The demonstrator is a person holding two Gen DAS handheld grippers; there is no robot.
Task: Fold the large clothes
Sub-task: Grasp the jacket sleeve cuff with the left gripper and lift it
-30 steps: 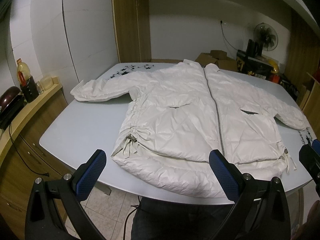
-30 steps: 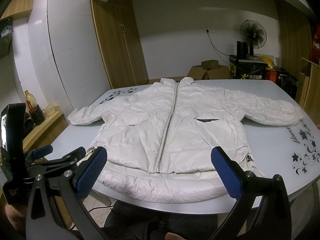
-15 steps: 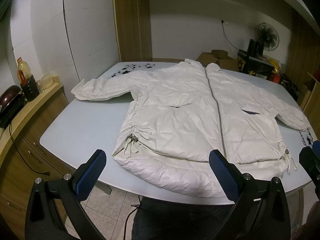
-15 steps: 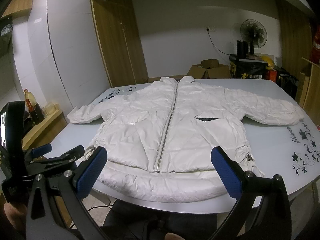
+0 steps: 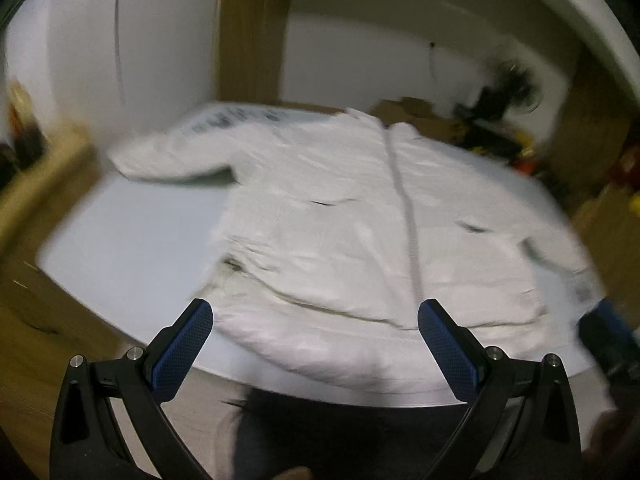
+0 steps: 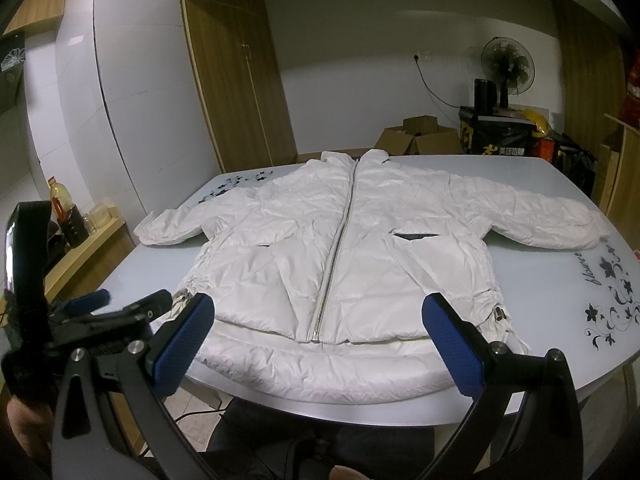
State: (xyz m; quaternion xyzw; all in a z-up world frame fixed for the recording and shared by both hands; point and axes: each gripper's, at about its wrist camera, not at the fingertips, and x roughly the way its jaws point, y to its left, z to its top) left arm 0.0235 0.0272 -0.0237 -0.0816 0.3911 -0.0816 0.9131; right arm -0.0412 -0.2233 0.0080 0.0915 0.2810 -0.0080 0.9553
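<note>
Now we hold both grippers, left (image 5: 314,340) and right (image 6: 318,342), spread wide and grasping nothing, near the jacket (image 6: 352,248) lying flat, zipped, on the table (image 6: 560,280); right-hand floral lettering unreadable.

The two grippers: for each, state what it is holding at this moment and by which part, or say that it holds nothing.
Neither holds anything. The left gripper and right gripper are both open, short of the white jacket lying flat on the table.
</note>
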